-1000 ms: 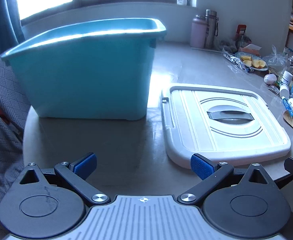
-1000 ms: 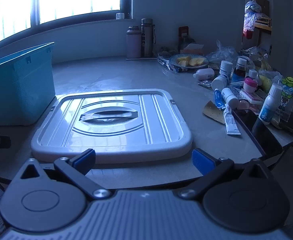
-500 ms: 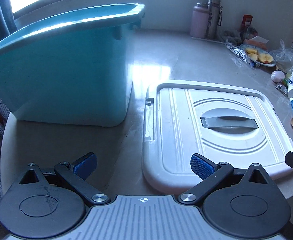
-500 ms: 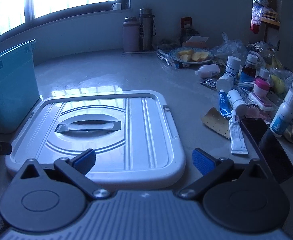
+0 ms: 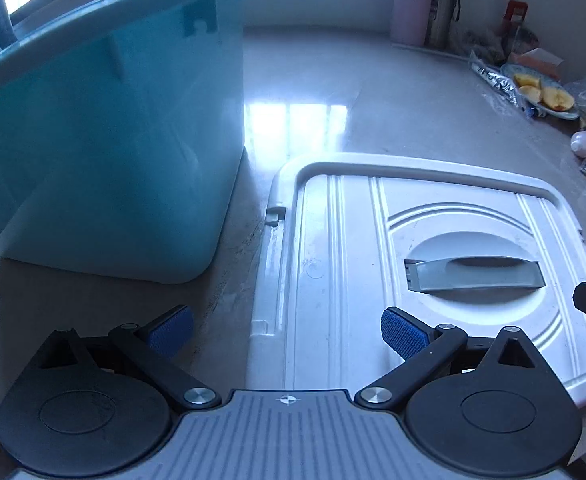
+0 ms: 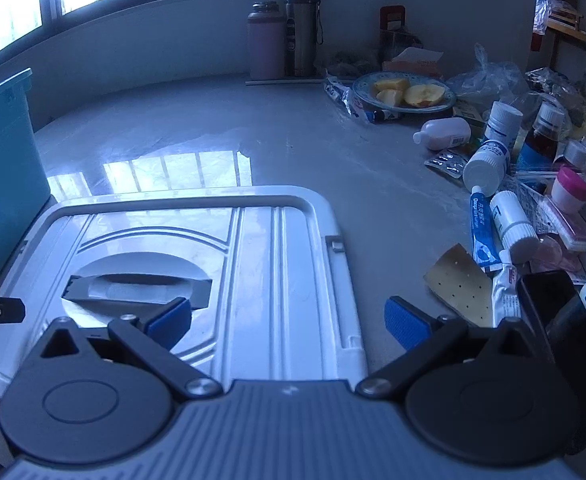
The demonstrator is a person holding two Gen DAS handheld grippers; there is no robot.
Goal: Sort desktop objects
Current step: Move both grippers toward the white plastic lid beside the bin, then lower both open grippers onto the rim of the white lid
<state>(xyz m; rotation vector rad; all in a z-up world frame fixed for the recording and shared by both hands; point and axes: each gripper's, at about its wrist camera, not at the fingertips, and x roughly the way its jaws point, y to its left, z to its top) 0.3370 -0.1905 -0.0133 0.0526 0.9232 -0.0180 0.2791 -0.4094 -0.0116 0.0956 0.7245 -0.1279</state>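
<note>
Both grippers, left [image 5: 287, 330] and right [image 6: 289, 320], hover spread and empty over the white lid [image 5: 413, 248], teal bin [image 5: 105, 152] left of it, 2 tubes [image 6: 489, 236] right, likely awaiting sorting.

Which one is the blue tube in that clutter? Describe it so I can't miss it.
Start at the white lid lying flat on the table, then look right to the heap of bottles. At the heap's near edge lies the blue tube, beside a white bottle on its side; it is the only flat blue one.
</note>
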